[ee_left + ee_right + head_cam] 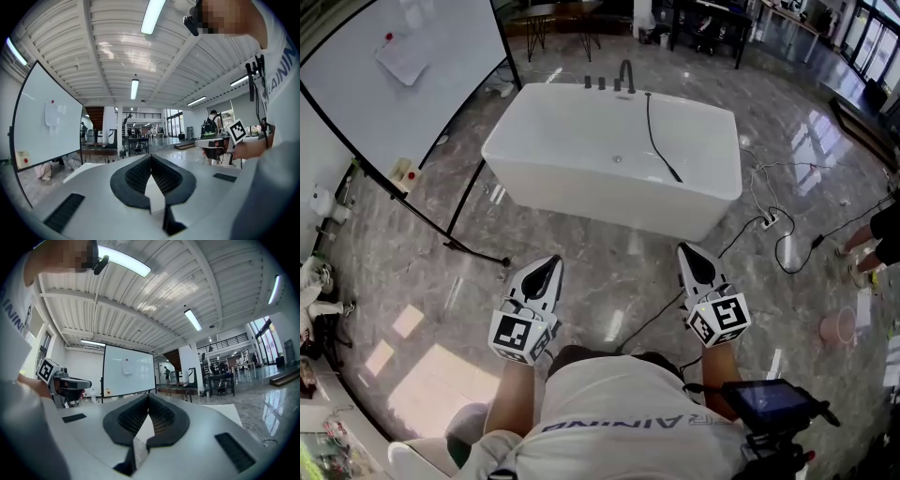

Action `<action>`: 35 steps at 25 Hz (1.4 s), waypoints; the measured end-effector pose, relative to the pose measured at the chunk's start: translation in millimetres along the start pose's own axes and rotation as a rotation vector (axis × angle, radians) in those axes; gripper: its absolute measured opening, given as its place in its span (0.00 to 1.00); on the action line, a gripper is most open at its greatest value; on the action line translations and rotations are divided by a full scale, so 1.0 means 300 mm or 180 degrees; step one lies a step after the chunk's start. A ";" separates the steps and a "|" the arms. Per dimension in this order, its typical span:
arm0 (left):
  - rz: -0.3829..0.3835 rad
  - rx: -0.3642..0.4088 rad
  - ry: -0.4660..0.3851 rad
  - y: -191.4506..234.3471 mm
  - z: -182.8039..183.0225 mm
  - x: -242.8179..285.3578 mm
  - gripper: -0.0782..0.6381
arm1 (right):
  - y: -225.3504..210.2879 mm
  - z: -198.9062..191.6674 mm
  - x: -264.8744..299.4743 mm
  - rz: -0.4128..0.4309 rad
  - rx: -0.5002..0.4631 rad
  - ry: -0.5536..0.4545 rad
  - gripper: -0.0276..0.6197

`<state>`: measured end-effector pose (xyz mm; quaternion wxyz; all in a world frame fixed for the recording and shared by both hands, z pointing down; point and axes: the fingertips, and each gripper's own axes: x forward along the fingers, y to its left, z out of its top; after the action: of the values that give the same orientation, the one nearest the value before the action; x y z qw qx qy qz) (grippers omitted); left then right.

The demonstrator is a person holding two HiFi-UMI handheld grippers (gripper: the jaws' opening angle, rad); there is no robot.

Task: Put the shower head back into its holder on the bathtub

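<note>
1. The white, black-padded left gripper (552, 262) is held low in front of the person, jaws pressed together on nothing.
2. The matching right gripper (685, 249) is closed and empty too.
3. The slim black shower head (672, 173) lies on its hose inside the white rectangular bathtub (600, 202), well apart from both grippers.
4. Dark metal tap fittings (624, 75) stand on the far rim.

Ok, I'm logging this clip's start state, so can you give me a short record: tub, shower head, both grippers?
bathtub: white, ahead of the person
shower head: black, lying in the tub, hose up to the far rim
taps: on the far rim
left gripper: shut, empty, short of the tub
right gripper: shut, empty, short of the tub
</note>
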<state>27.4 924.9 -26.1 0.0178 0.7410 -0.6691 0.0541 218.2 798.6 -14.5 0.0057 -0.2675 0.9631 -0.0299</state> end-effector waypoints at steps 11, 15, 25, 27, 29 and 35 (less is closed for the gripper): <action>0.0114 0.0040 0.0149 -0.126 -0.025 0.039 0.13 | -0.111 -0.088 -0.047 0.0149 0.0260 0.0084 0.06; 0.0061 -0.0001 0.0231 -0.117 -0.074 0.095 0.13 | -0.129 -0.124 -0.010 0.0171 0.0249 0.0154 0.06; -0.0182 -0.0157 0.0180 0.019 -0.119 0.359 0.13 | -0.263 -0.160 0.157 -0.0057 0.0107 0.0330 0.06; -0.0206 -0.0176 0.0149 0.085 -0.106 0.423 0.13 | -0.285 -0.145 0.230 -0.0096 0.0071 0.0334 0.06; -0.0234 -0.0215 0.0120 0.158 -0.095 0.485 0.13 | -0.299 -0.134 0.312 -0.0116 0.0037 0.0354 0.06; -0.0277 -0.0345 0.0087 0.392 -0.091 0.629 0.13 | -0.317 -0.114 0.578 -0.0134 -0.0008 0.0380 0.06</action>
<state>-72.4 728.5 15.2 0.0693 0.7665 -0.6379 0.0271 117.7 629.7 26.2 -0.0528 -0.2855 0.9559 -0.0448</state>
